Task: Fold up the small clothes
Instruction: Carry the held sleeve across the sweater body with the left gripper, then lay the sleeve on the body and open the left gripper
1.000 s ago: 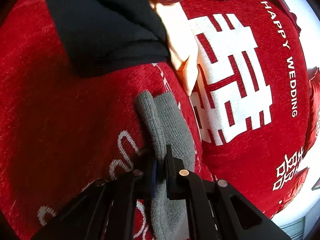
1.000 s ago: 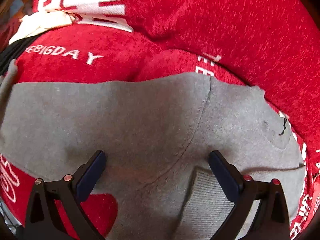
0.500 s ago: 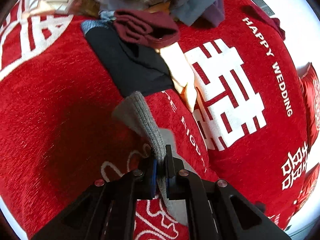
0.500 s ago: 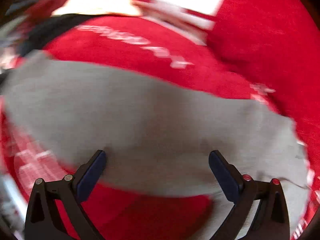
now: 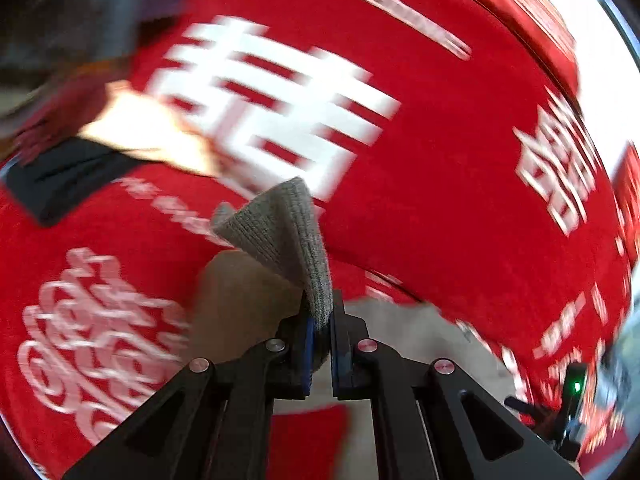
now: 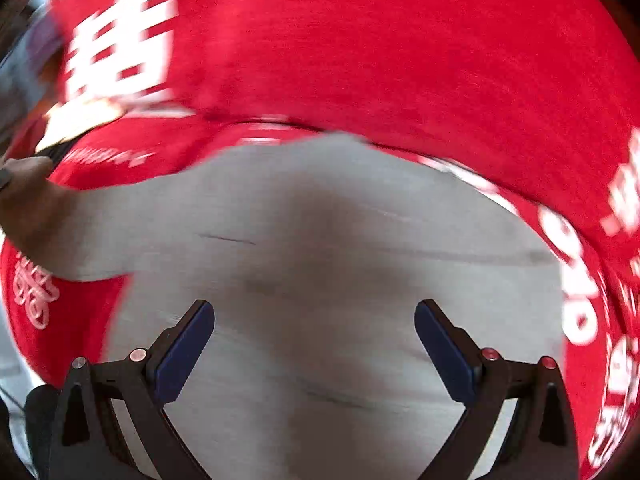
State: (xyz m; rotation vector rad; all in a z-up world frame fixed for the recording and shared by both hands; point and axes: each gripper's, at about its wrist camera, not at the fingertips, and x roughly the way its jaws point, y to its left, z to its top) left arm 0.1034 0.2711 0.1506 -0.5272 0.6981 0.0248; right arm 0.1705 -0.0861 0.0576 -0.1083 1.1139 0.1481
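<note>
A small grey garment (image 6: 320,248) lies spread on a red blanket with white lettering (image 6: 400,60). My left gripper (image 5: 320,320) is shut on the garment's ribbed grey cuff (image 5: 288,228) and holds it lifted, with the rest of the grey cloth (image 5: 240,304) below. My right gripper (image 6: 314,340) is open and empty, hovering over the middle of the garment, its fingertips (image 6: 188,340) wide apart. Both views are blurred by motion.
A pile of other clothes sits at the far left: a black piece (image 5: 60,176), a cream piece (image 5: 144,132) and dark grey cloth (image 5: 80,12). The red blanket (image 5: 460,180) ends at a white surface (image 5: 612,64) on the right.
My left gripper has swung right with the cuff, so the clothes pile slid to the left. My right gripper stayed open and shifted over the garment, which now fills more of its view.
</note>
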